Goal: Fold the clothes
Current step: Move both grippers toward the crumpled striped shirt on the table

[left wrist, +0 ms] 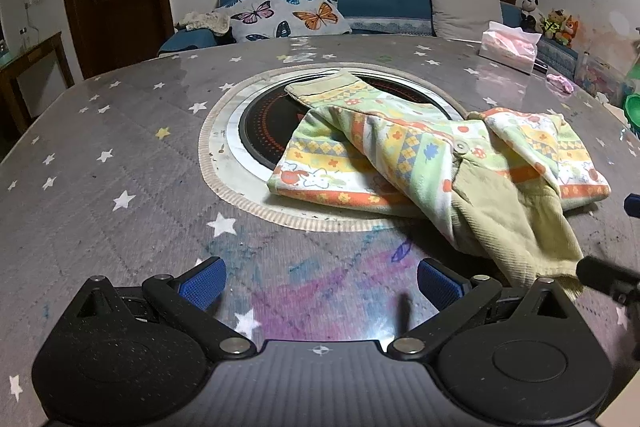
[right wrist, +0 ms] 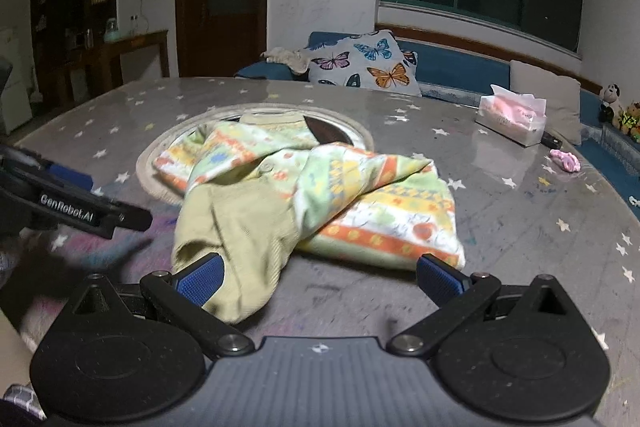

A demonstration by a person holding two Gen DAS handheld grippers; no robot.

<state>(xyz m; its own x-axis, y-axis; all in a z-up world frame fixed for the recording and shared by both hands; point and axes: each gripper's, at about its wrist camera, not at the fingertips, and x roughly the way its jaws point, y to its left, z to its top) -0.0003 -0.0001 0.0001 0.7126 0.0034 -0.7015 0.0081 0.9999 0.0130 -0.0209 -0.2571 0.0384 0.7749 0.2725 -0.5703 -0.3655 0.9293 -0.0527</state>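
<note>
Lying partly folded on the star-patterned surface (left wrist: 120, 155), the patterned garment (left wrist: 400, 155) covered part of the round cooktop (left wrist: 268, 131). Both the left gripper (left wrist: 320, 283) and right gripper (right wrist: 320, 279) had jaws released, the right's spread around the garment's olive end.

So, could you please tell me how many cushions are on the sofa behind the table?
2. The butterfly cushion leans on the blue sofa's left part; a plain grey cushion sits further right, near the soft toys. The table edge could hide others.
</note>
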